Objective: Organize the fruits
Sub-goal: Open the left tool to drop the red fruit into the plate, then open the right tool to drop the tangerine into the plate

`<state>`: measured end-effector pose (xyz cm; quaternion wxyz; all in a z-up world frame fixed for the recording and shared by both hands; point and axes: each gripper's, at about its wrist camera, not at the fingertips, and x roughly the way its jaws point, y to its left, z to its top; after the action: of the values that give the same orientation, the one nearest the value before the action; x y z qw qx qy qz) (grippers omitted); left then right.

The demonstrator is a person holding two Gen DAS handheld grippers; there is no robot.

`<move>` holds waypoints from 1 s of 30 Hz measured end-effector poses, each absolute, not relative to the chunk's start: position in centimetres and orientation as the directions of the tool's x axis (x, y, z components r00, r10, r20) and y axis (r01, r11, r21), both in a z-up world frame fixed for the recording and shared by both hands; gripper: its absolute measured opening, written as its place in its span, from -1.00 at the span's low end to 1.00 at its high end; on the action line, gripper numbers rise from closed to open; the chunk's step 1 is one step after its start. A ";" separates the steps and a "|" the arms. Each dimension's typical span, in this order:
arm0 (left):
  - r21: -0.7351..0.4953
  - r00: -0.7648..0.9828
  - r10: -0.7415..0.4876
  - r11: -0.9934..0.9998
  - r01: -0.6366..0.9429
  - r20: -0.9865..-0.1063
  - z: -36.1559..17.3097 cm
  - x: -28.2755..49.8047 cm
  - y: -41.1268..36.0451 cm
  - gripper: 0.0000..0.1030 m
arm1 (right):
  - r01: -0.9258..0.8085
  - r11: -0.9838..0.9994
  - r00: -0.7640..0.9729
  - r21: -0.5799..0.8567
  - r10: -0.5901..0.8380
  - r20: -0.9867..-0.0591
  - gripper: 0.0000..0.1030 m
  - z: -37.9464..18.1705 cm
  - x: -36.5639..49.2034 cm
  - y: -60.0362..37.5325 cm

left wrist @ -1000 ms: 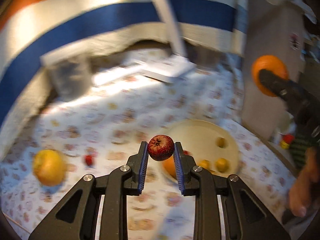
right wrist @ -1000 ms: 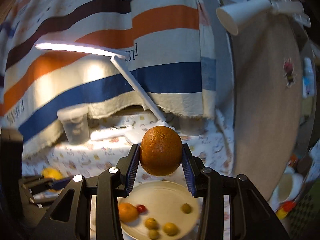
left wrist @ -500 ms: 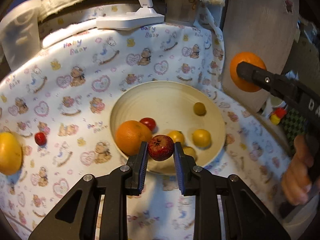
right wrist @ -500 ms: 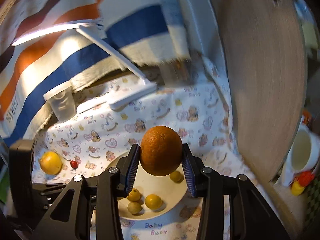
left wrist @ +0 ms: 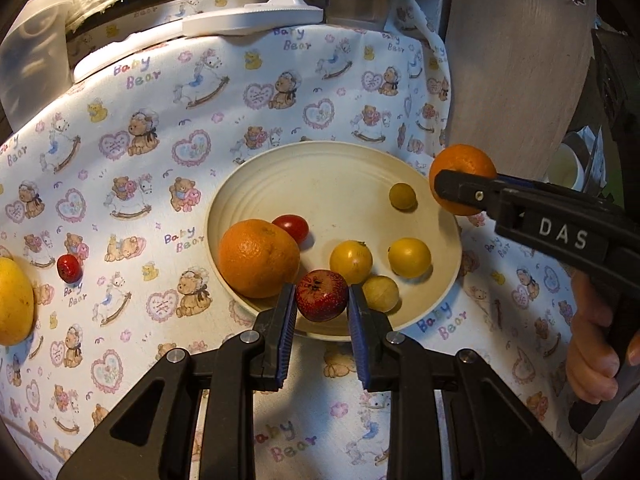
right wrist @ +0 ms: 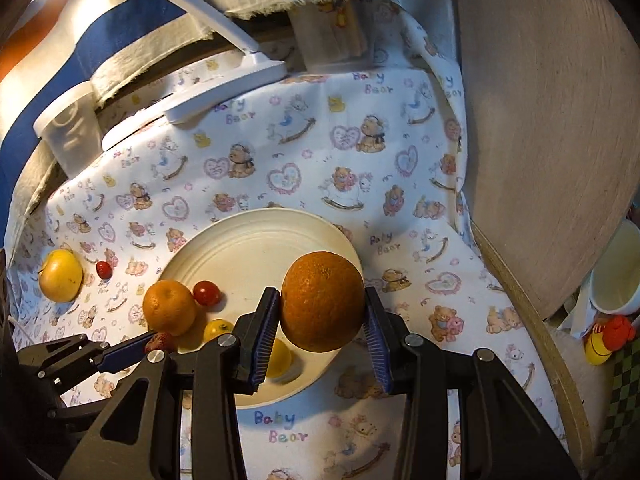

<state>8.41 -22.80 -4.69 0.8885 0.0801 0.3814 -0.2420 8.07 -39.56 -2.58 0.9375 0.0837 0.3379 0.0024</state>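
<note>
Jaws clamped: red fruit [left wrist: 321, 295] (orange [right wrist: 321, 301] too)

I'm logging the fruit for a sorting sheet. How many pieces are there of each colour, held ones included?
Orange: 2, one on the plate at, one in the right gripper at.
Red: 3.
Yellow or yellow-green: 5.
Total: 10.
</note>
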 end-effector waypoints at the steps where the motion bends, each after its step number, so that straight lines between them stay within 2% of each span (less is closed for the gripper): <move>1: -0.042 0.592 -0.368 0.871 0.490 -0.717 -4.7 8.4 -22.8 -0.52 | 0.052 0.985 0.769 0.163 0.065 -0.636 -0.17 -2.6 8.1 -39.7; 12: -0.014 0.612 -0.353 0.873 0.487 -0.708 -5.0 8.3 -23.0 -0.52 | 0.022 0.990 0.742 0.138 0.076 -0.666 -0.17 -3.6 8.9 -38.7; 16: -0.001 0.629 -0.345 0.877 0.480 -0.696 -4.7 8.0 -23.0 -0.21 | 0.020 0.989 0.734 0.143 0.083 -0.674 -0.17 -3.9 9.2 -38.8; 22: -0.025 0.662 -0.353 0.892 0.451 -0.661 -3.7 7.7 -22.3 -0.18 | 0.018 0.990 0.727 0.142 0.084 -0.682 -0.17 -4.0 9.3 -38.7; 27: -0.024 0.705 -0.349 0.904 0.427 -0.617 -2.6 7.3 -21.5 -0.03 | 0.017 0.988 0.712 0.152 0.095 -0.695 -0.16 -4.3 9.6 -38.9; 30: -0.011 0.725 -0.326 0.916 0.402 -0.607 -2.3 7.3 -21.3 0.32 | 0.020 0.990 0.710 0.136 0.082 -0.700 -0.16 -4.5 9.6 -38.7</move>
<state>7.33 -21.26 -2.28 0.9268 0.0605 0.3146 -0.1962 9.64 -38.69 -4.46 0.9222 0.0669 0.3806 0.0166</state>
